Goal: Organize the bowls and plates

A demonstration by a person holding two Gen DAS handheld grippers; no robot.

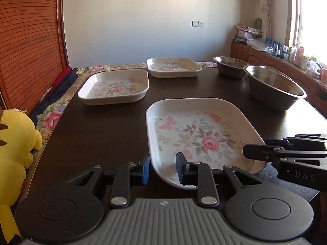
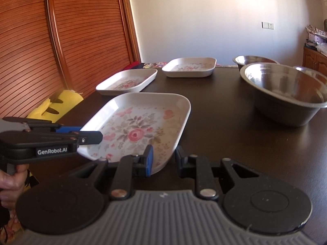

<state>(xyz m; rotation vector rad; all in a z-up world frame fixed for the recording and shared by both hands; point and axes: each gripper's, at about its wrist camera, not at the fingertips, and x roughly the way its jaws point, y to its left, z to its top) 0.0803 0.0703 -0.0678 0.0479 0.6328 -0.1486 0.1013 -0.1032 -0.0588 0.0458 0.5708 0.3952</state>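
Note:
A large floral plate (image 1: 202, 134) lies at the near edge of the dark table (image 1: 102, 126); it also shows in the right wrist view (image 2: 139, 122). My left gripper (image 1: 163, 168) is open, its jaws straddling the plate's near left rim. My right gripper (image 2: 163, 159) is open, straddling the plate's near right rim. Two smaller floral plates (image 1: 114, 87) (image 1: 173, 66) sit farther back. Two steel bowls (image 1: 276, 87) (image 1: 231, 65) stand at the right.
A yellow plush toy (image 1: 14, 153) lies off the table's left edge on a floral cover. A wooden slatted door (image 2: 61, 40) rises at the left. A cluttered wooden cabinet (image 1: 286, 57) runs along the right wall.

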